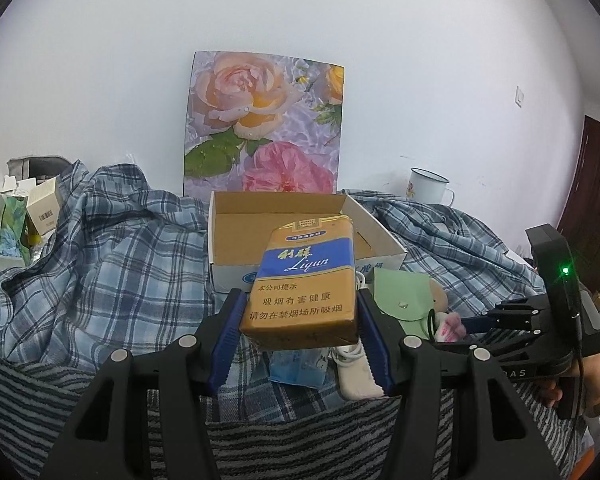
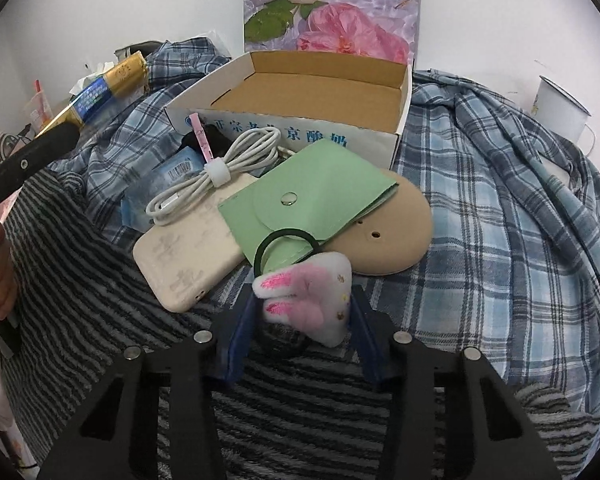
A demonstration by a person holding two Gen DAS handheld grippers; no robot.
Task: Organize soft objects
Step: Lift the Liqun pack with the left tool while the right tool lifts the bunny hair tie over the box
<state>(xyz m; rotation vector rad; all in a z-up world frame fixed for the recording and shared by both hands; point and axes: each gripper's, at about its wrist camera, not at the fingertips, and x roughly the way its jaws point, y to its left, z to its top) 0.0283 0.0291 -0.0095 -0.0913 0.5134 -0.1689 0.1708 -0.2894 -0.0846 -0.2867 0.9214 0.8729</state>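
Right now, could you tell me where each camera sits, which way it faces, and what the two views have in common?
Left wrist: on the left gripper, facing the wall and open cardboard box over the held cigarette pack; the right gripper and a hand show at the right.
Right wrist: on the right gripper, angled down at the clutter before the box; its pads flank the bunny hair tie; a hand shows at the left edge.
Shared: box, green pouch, rose picture, enamel mug.

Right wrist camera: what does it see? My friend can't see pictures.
The right gripper pinches a fluffy bunny hair tie above a striped blanket. Behind lie a green pouch, a white cable and an open cardboard box.
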